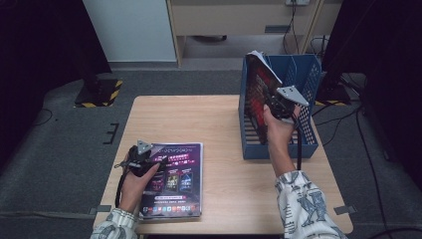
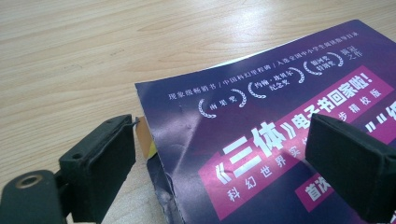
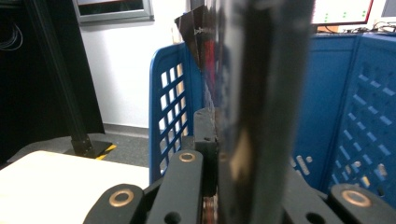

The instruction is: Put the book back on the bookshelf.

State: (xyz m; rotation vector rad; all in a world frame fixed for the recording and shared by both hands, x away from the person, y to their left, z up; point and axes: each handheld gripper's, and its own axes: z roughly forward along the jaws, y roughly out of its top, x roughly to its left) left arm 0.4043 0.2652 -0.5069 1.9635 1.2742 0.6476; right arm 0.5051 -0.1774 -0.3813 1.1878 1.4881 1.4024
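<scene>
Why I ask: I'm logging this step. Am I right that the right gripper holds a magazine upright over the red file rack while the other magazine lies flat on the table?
Not quite: the file rack is blue, not red, as the high view shows. The rest stands: the right gripper is shut on a magazine held upright at the rack, and the other magazine lies flat on the table.

Pretty plain room: grey carpet floor (image 1: 64,149) all around a light wooden table (image 1: 219,129). On the far side there's a white wall panel (image 1: 129,30) next to some pale wood furniture (image 1: 239,20). Far left, a black stand base with yellow-black hazard tape (image 1: 99,93). Cables (image 1: 358,124) trail over the floor on the right. Both sides are dark.
</scene>
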